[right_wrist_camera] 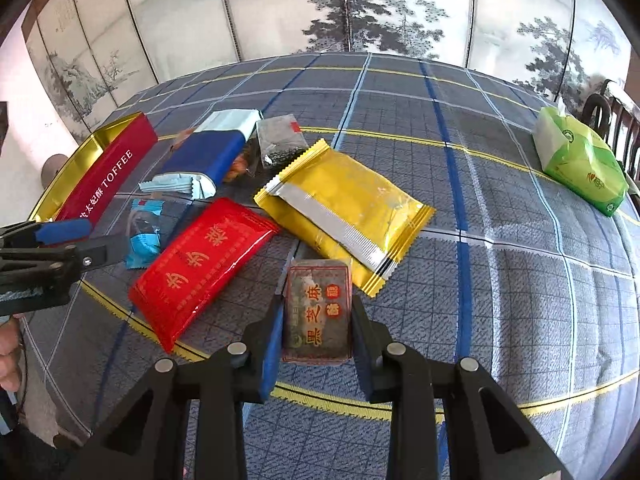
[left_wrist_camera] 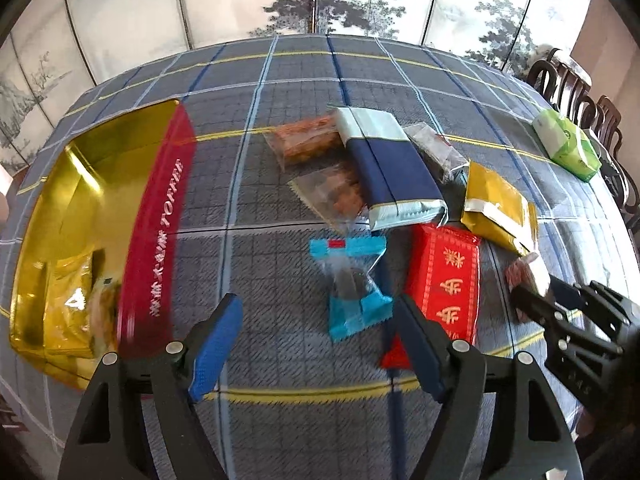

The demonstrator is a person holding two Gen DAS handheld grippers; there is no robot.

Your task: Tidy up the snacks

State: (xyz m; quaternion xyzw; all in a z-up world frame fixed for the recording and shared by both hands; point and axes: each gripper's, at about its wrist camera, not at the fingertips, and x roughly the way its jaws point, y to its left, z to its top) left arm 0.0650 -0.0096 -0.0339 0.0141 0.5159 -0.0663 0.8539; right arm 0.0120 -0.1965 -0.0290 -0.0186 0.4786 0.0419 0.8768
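Clamping a dark sesame snack (right_wrist_camera: pixel 317 312) (flat, wrapped), right gripper (right_wrist_camera: pixel 316 332), left gripper (left_wrist_camera: pixel 320 336) spread over blue candy (left_wrist_camera: pixel 352 280)

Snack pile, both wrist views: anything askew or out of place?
Nothing is spilled or torn. The loose snacks lie jumbled: the navy-and-white pack rests across two clear-wrapped snacks, and the yellow pack lies skewed beside the red pack. The green tissue pack sits apart.
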